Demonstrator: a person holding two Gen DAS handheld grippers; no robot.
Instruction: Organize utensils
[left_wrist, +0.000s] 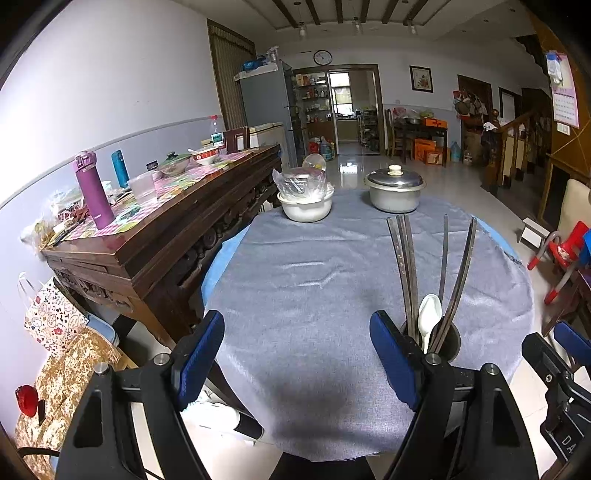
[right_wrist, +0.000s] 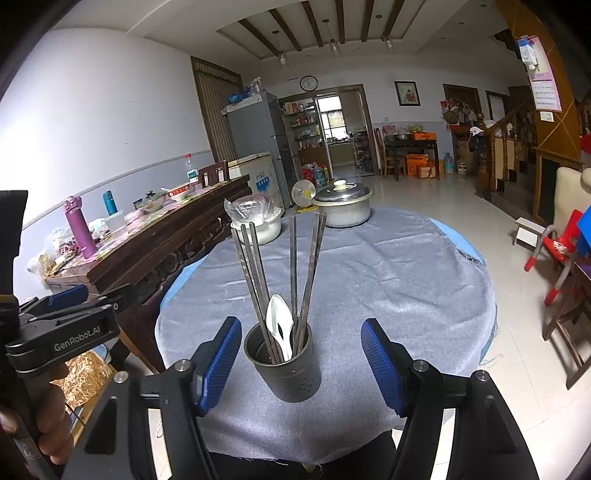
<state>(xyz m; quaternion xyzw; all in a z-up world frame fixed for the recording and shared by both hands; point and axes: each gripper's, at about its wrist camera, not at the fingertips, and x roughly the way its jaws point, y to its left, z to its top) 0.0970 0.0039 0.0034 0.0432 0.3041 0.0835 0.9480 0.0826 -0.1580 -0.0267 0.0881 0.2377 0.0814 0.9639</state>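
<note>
A dark metal utensil cup (right_wrist: 286, 369) stands near the front edge of the round table with the grey cloth (right_wrist: 388, 280). It holds several dark chopsticks (right_wrist: 255, 266) and a white spoon (right_wrist: 279, 325). My right gripper (right_wrist: 299, 363) is open, its blue pads either side of the cup without touching. In the left wrist view the cup (left_wrist: 448, 341) sits behind the right finger, with chopsticks (left_wrist: 406, 266) and spoon (left_wrist: 429, 314) sticking up. My left gripper (left_wrist: 297, 360) is open and empty over bare cloth, left of the cup.
A white bowl with a plastic-wrapped dish (left_wrist: 306, 201) and a lidded metal pot (left_wrist: 394, 192) stand at the table's far side. A dark wooden sideboard (left_wrist: 155, 236) with bottles and dishes runs along the left. A red chair (left_wrist: 565, 251) stands at right.
</note>
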